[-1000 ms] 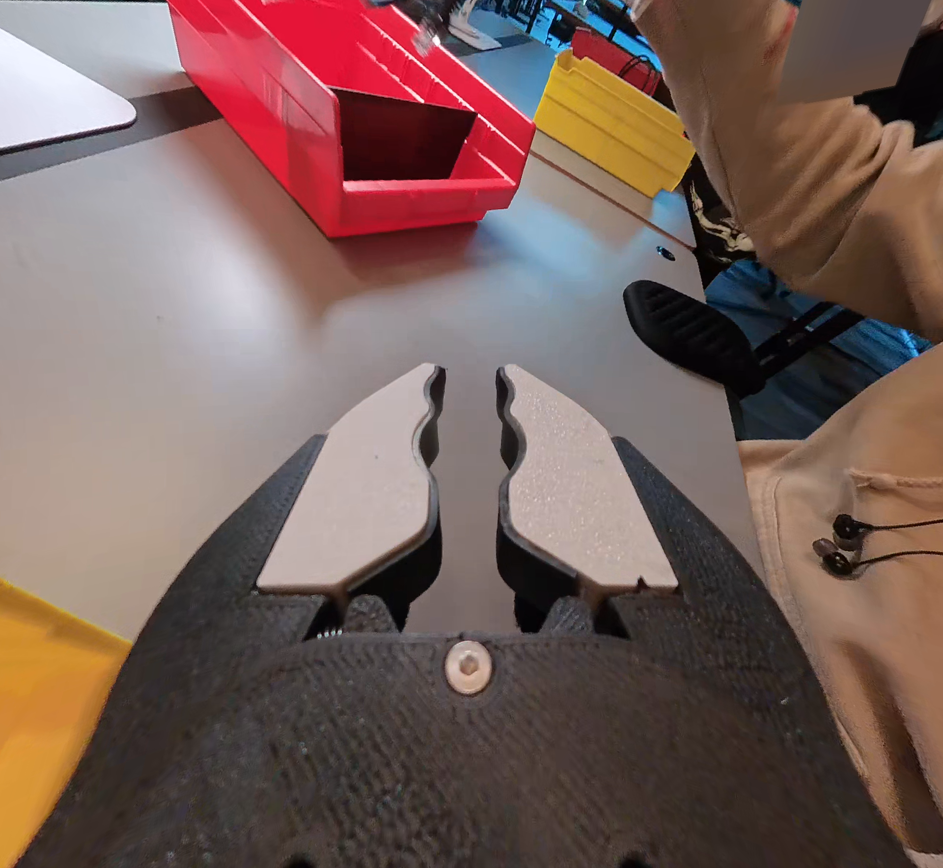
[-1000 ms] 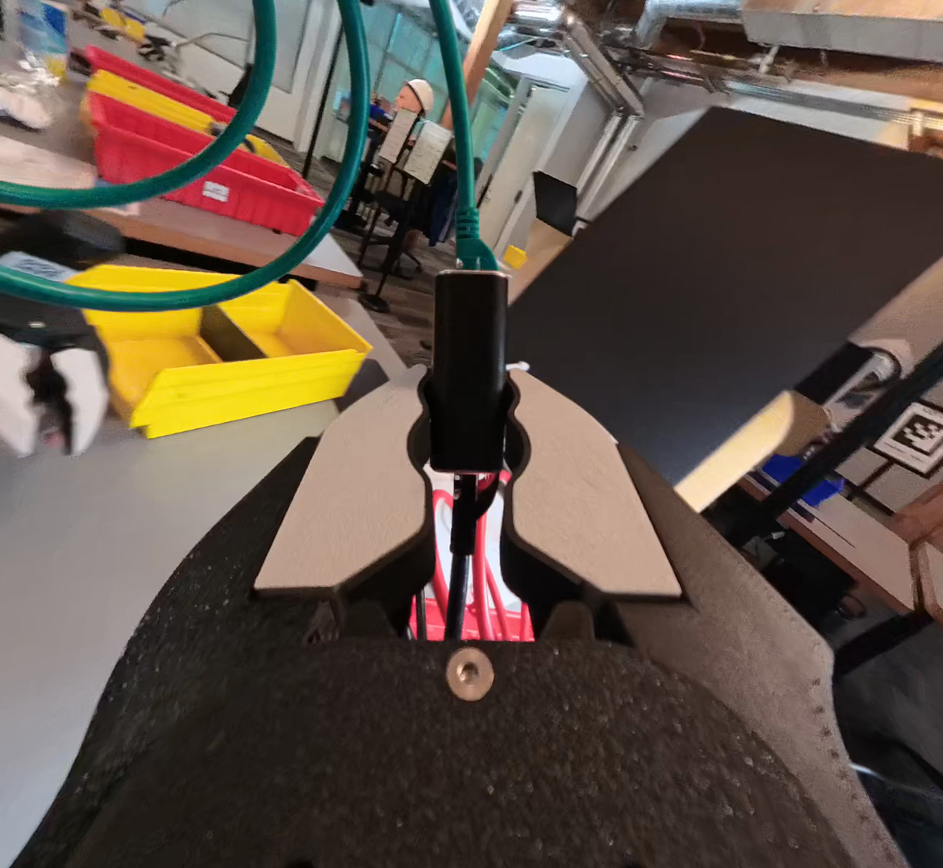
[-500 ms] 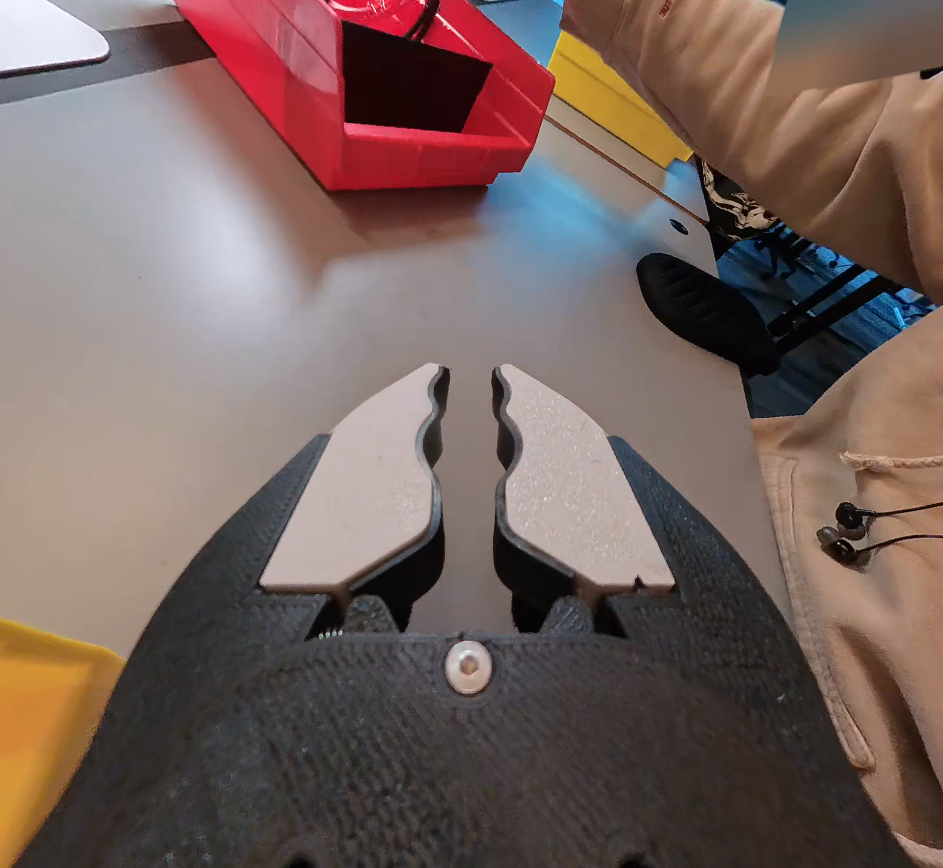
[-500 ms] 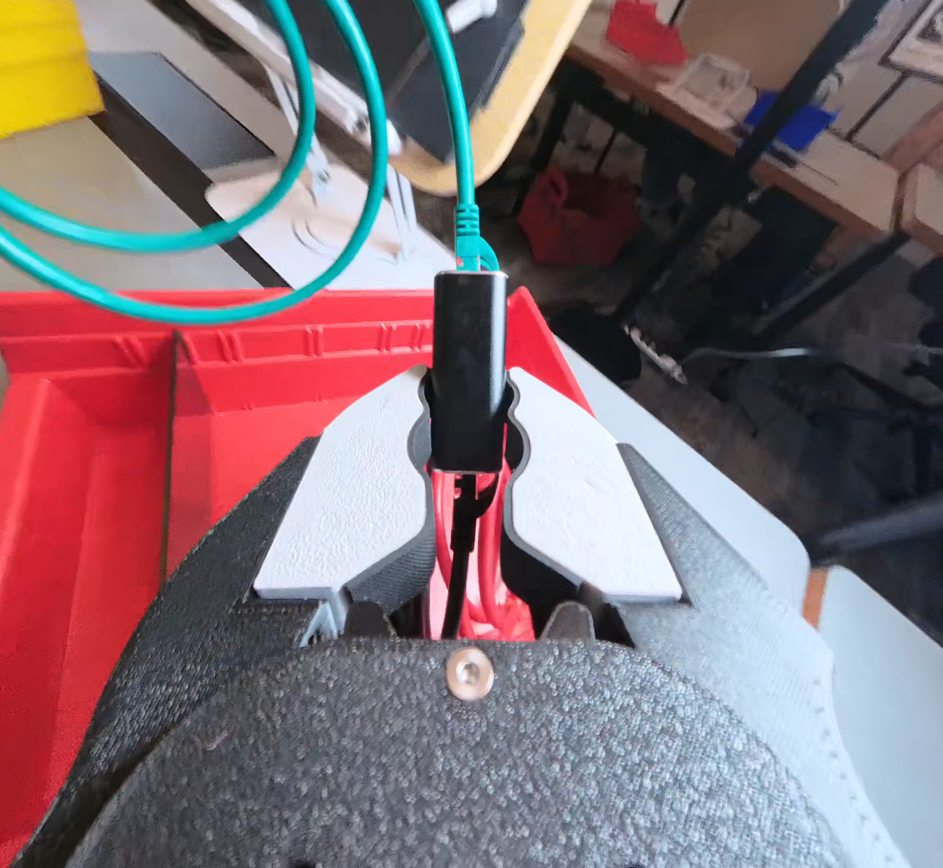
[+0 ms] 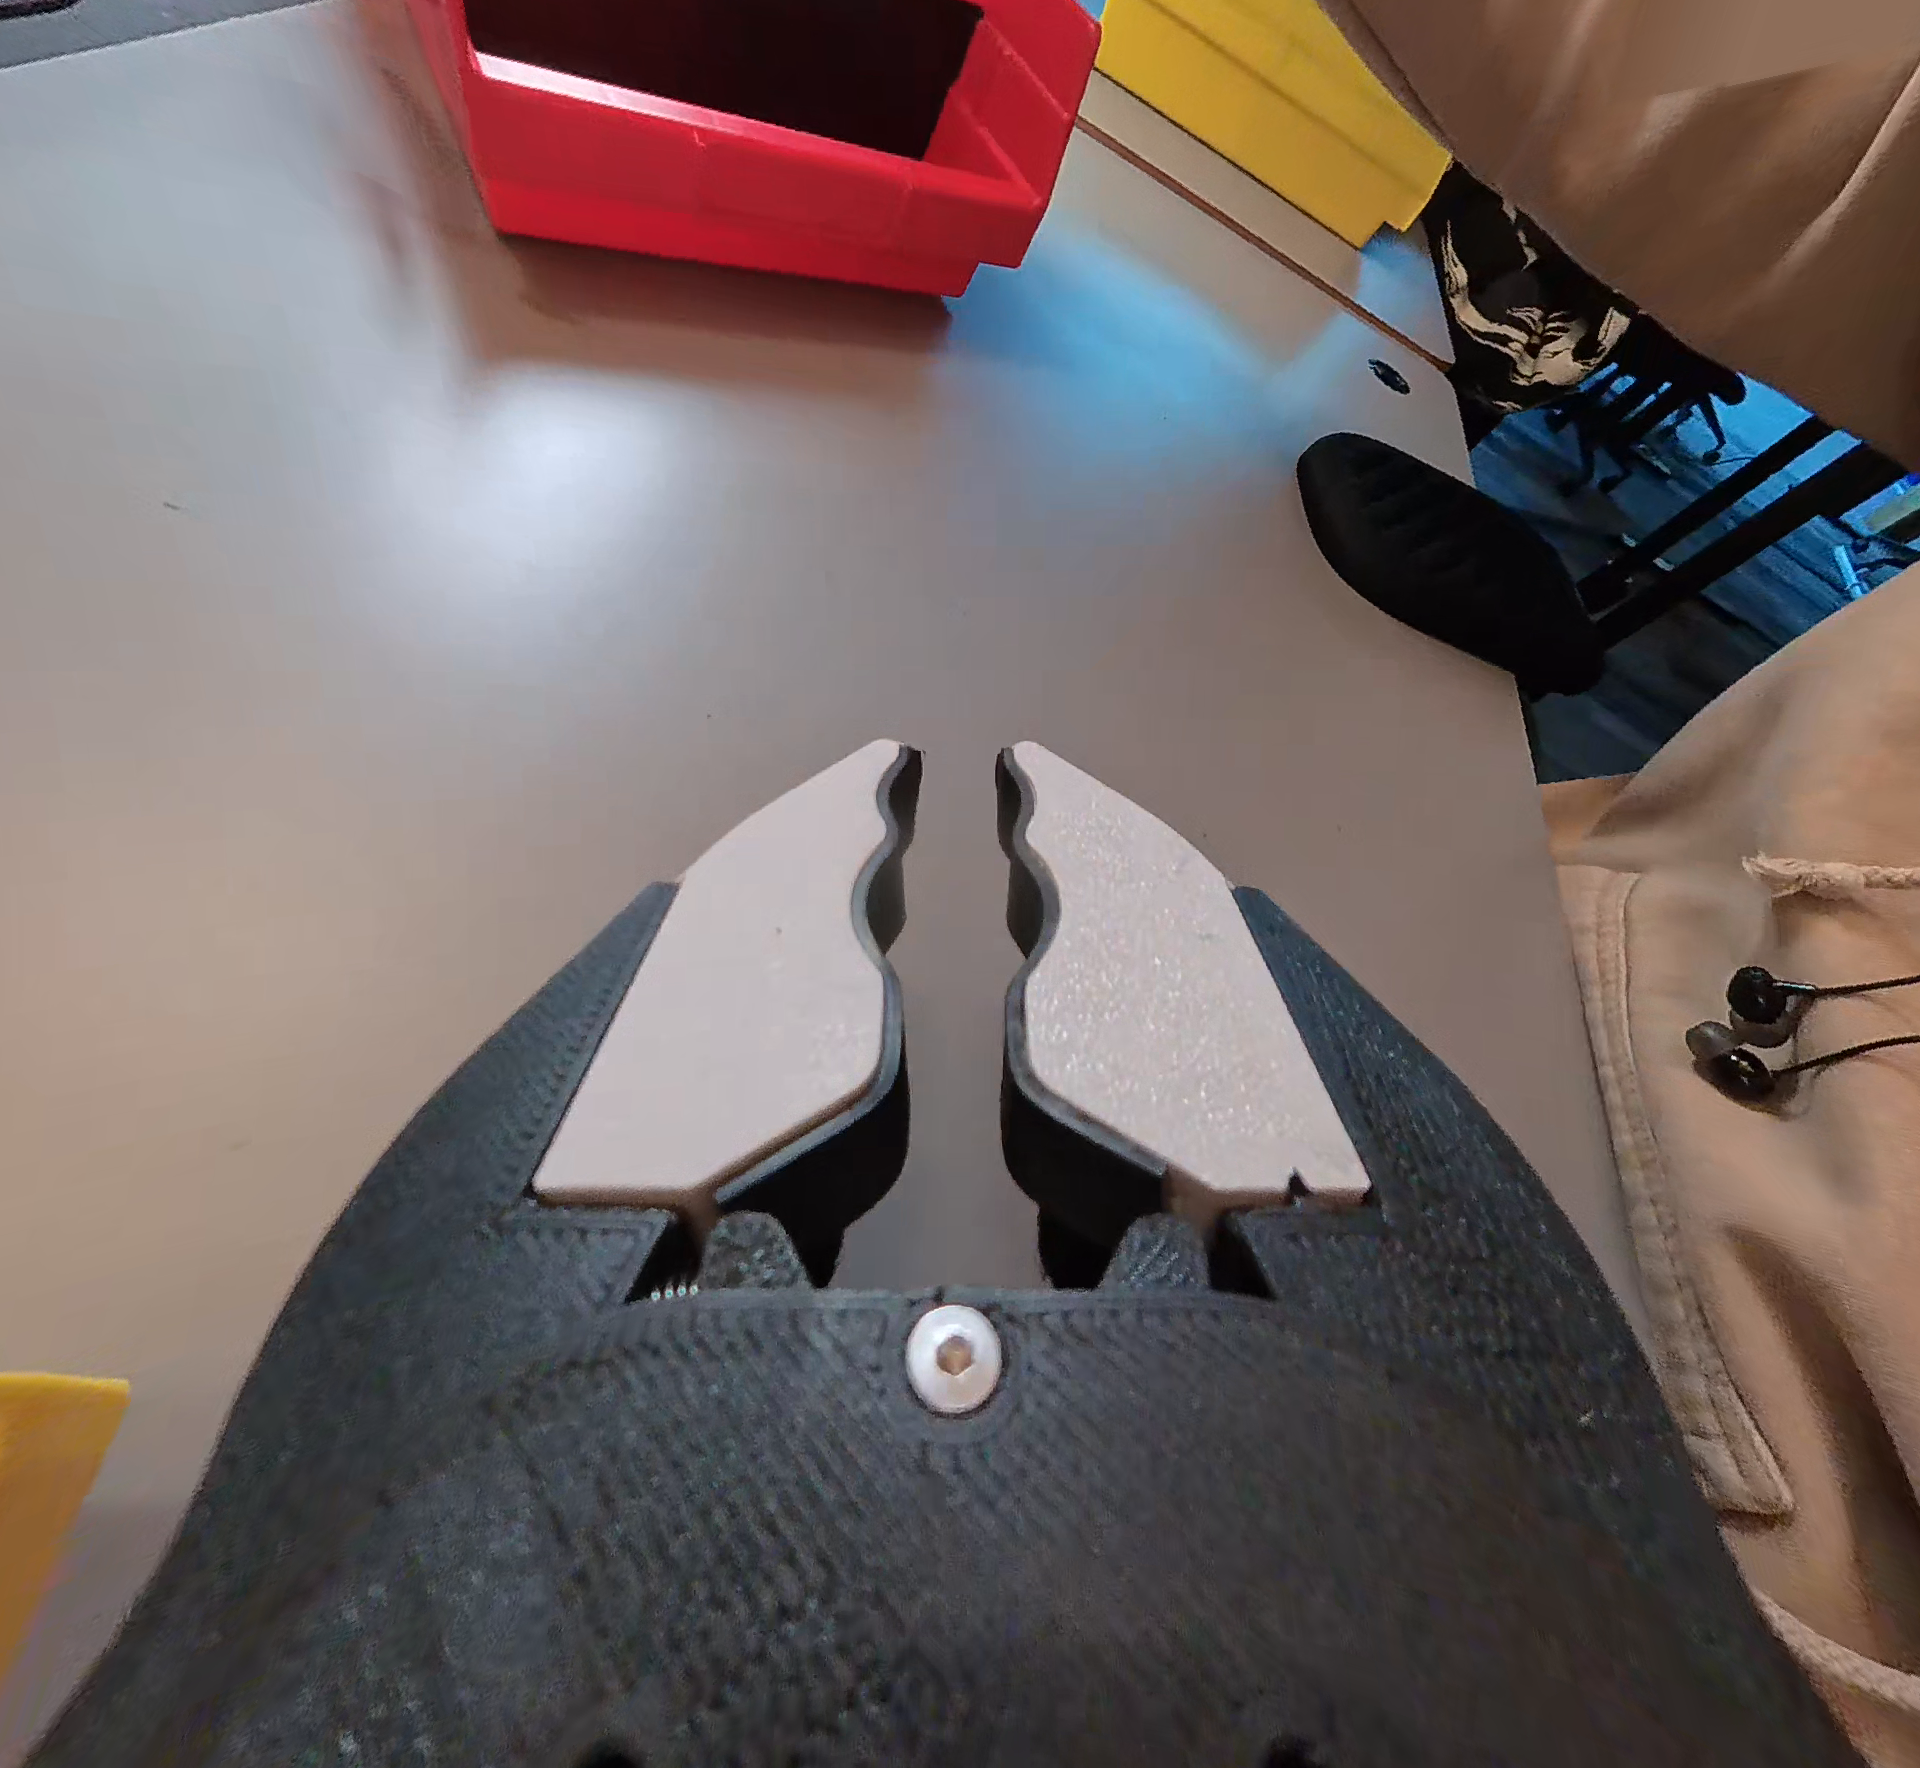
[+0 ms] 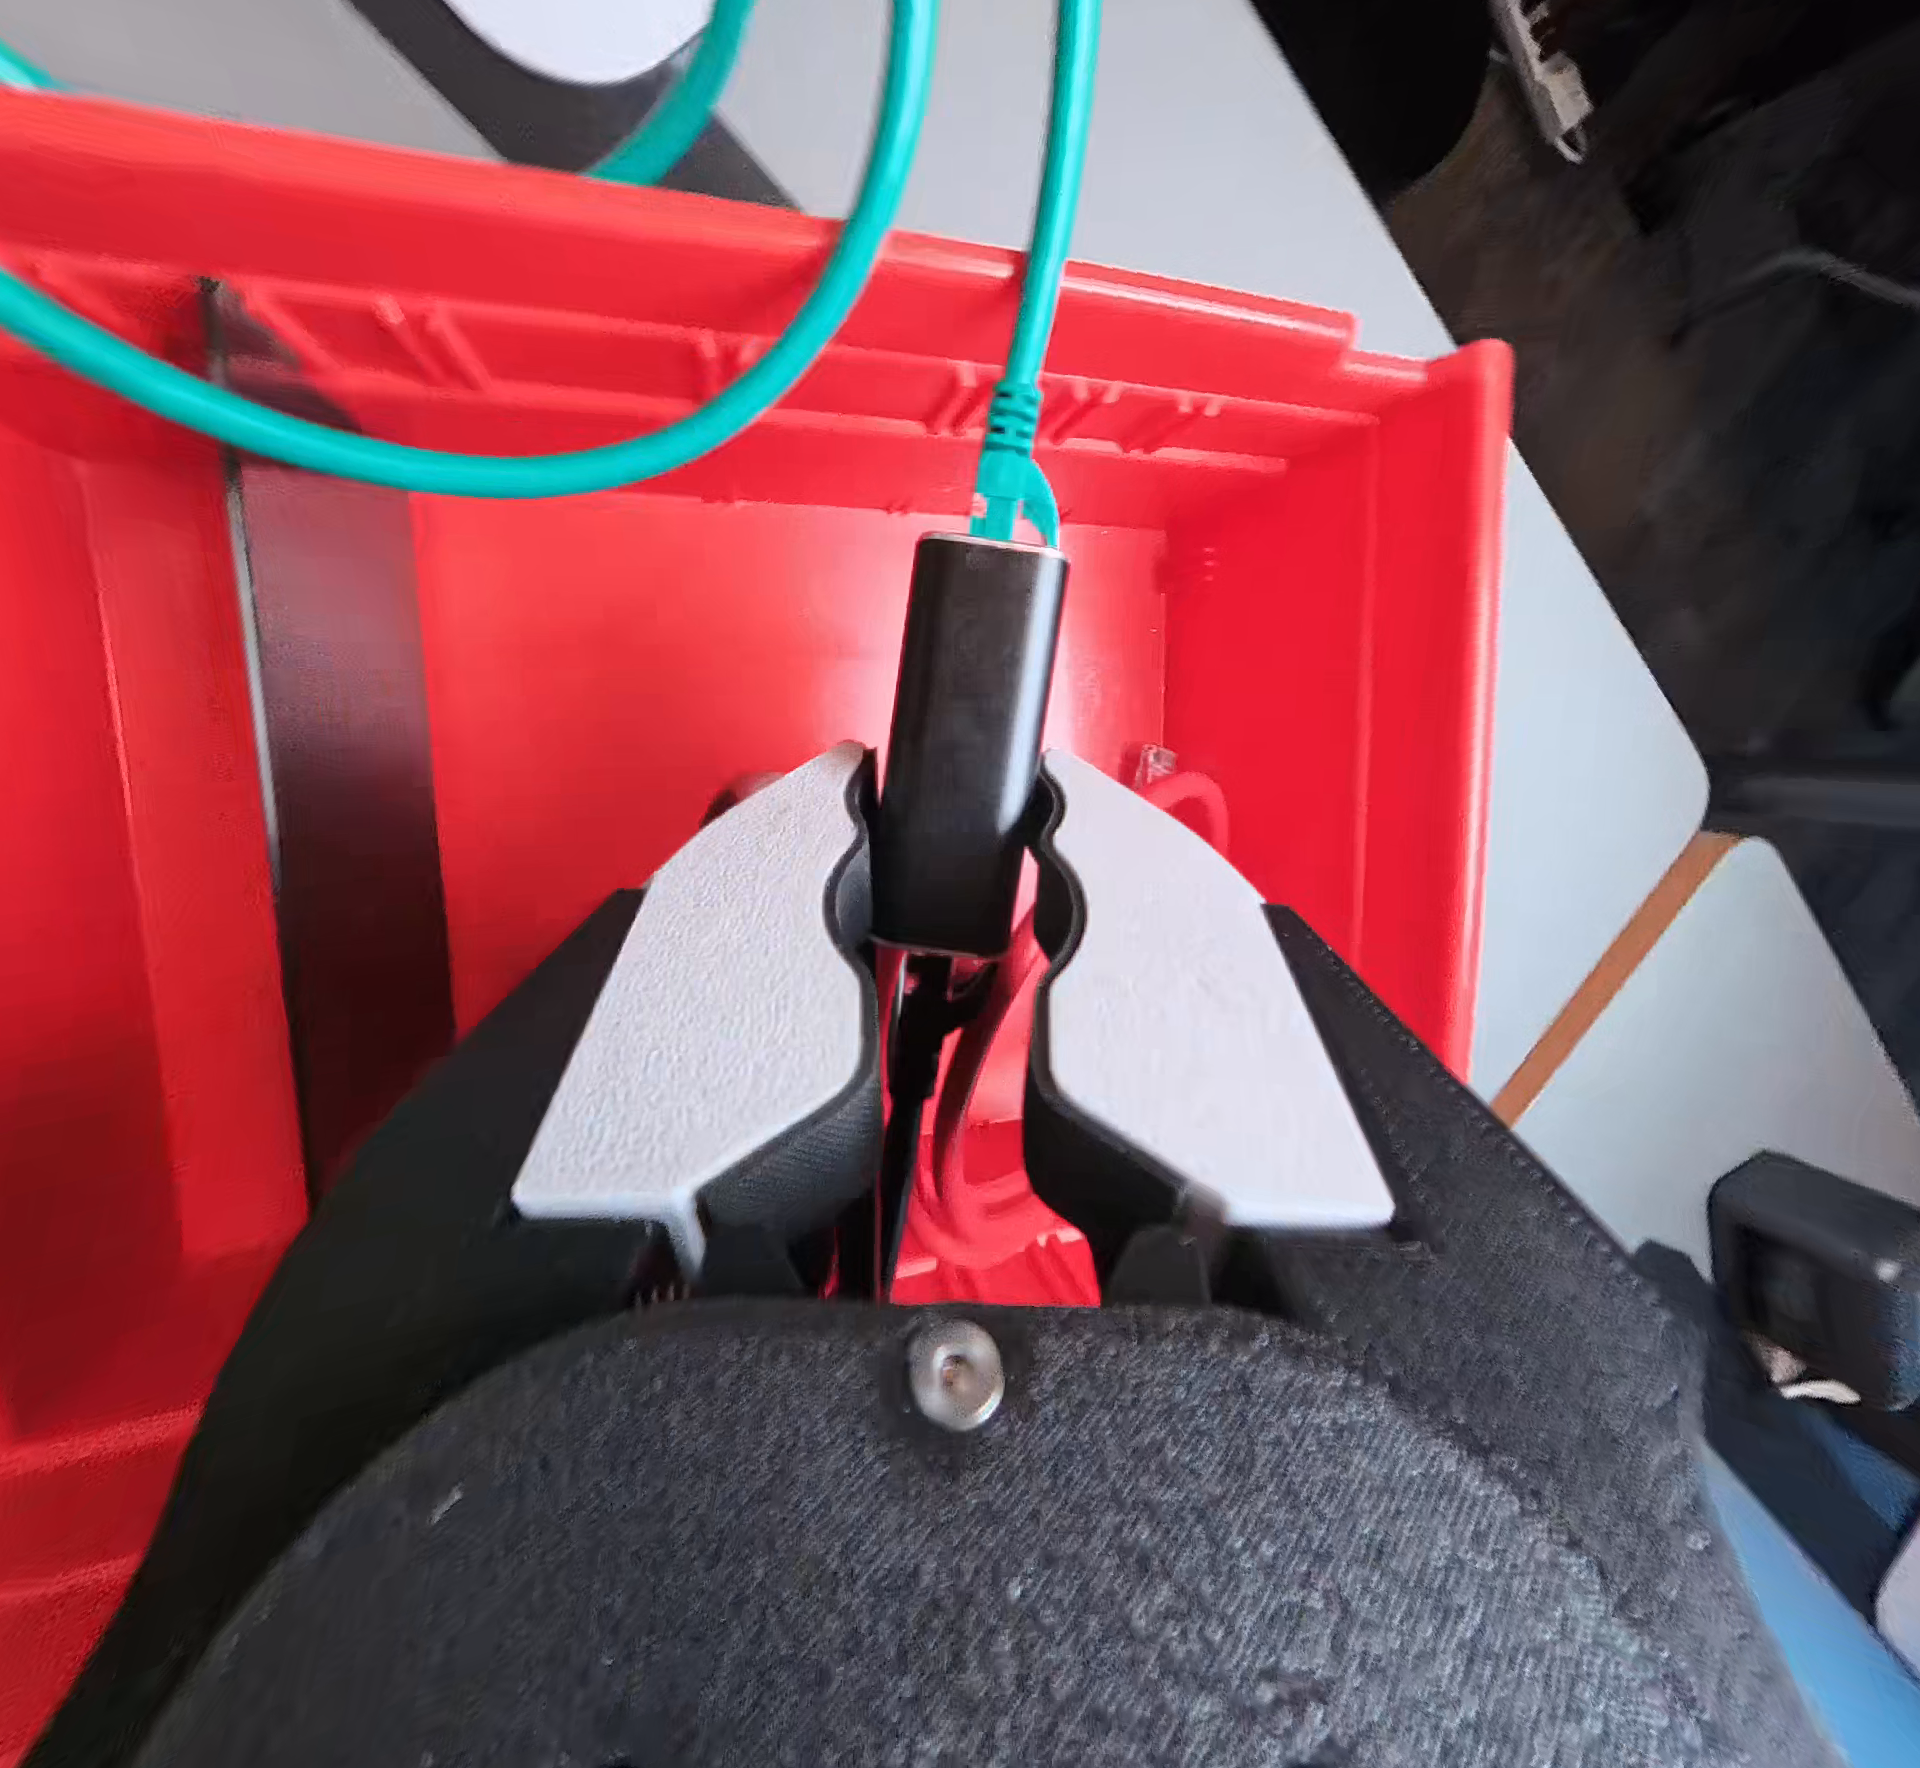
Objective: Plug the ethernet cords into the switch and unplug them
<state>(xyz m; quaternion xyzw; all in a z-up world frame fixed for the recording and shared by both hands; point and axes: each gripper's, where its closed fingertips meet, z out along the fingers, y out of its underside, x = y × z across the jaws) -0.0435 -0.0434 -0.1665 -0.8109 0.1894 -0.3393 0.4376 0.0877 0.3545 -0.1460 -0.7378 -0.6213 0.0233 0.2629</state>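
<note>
My right gripper is shut on a small black switch adapter, held pointing forward over the inside of a red bin. A green ethernet cord is plugged into the adapter's far end and loops up and to the left. A thin black lead runs from the adapter's near end back between the fingers. Red cords lie in the bin below. My left gripper is empty, with a narrow gap between its fingers, low over the grey table.
The red bin with a black divider stands at the far side of the table. A yellow bin sits behind it; another yellow corner is at the near left. A person's beige sleeve and a black chair armrest are at the right. Spacing between my two grippers at the tips: around 40 cm.
My right gripper has tipped down from facing the room to over the red bin, still holding the adapter and green cord. My left gripper has moved closer to the red bin.
</note>
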